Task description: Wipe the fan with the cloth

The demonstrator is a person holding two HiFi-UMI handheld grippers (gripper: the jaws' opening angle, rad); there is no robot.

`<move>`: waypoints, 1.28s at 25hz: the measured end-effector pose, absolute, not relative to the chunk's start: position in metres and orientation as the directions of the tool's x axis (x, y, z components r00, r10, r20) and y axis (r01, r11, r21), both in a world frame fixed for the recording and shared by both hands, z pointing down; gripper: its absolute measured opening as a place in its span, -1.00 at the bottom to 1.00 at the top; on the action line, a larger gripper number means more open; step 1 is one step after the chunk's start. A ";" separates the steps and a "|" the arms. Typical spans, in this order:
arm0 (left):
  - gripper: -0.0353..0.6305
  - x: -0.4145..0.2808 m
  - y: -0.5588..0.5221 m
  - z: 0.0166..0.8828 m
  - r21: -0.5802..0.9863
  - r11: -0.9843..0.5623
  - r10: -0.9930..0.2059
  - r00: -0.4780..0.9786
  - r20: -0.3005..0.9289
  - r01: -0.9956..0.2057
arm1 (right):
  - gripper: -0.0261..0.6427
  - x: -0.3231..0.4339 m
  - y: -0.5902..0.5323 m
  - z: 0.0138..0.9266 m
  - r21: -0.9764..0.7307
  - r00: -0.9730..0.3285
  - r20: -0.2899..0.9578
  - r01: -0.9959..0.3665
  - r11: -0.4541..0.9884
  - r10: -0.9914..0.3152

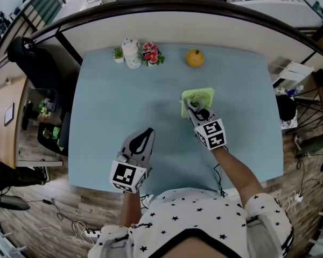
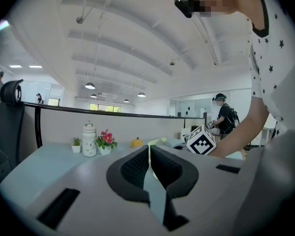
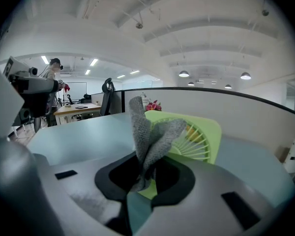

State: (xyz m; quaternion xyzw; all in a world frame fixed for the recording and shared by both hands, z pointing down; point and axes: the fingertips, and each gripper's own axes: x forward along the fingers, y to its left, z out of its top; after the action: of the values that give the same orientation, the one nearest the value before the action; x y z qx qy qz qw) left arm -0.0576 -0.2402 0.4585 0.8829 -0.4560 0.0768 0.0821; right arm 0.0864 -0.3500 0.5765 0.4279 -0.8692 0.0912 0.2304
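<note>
Jaws on the right gripper (image 3: 145, 176) pinch the grey cloth (image 3: 148, 132) against the green fan (image 3: 204, 134), the left gripper (image 2: 149, 163) is squeezed together on nothing, so wiping looks begun and rubbing across the fan's front should come next.

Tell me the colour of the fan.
Light green; the fan shows best in the right gripper view.

No words, numbers or brand names can be read anywhere in these views. The only printed marks are black-and-white square patterns, one on the marker cube (image 1: 128, 177) of the left gripper (image 1: 146, 134) and others on the second marker cube (image 1: 211, 134), on the right gripper (image 1: 191, 105). They are blocky code patterns with no letters or digits, and the left gripper view shows one face of the second cube with the same kind of pattern
</note>
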 end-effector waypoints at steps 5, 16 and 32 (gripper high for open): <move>-0.79 -0.055 -0.239 0.459 0.075 -0.576 -0.788 0.577 0.214 -0.814 | -0.74 0.123 -0.357 0.572 0.041 -0.468 0.471 -0.835 0.549 -0.747; -0.79 -0.050 -0.238 0.459 0.072 -0.586 -0.781 0.586 0.215 -0.807 | -0.74 0.198 -0.367 0.584 0.038 -0.304 0.494 -0.929 0.369 -0.815; -0.79 -0.047 -0.236 0.460 0.076 -0.593 -0.775 0.593 0.215 -0.802 | -0.74 0.102 -0.342 0.565 0.018 -0.512 0.436 -0.818 0.575 -0.740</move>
State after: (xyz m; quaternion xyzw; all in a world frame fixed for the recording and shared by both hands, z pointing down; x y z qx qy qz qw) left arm -0.0472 -0.2363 0.4596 0.8888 -0.4437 0.0799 0.0827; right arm 0.1023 -0.3419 0.5646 0.4508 -0.8641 0.0953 0.2026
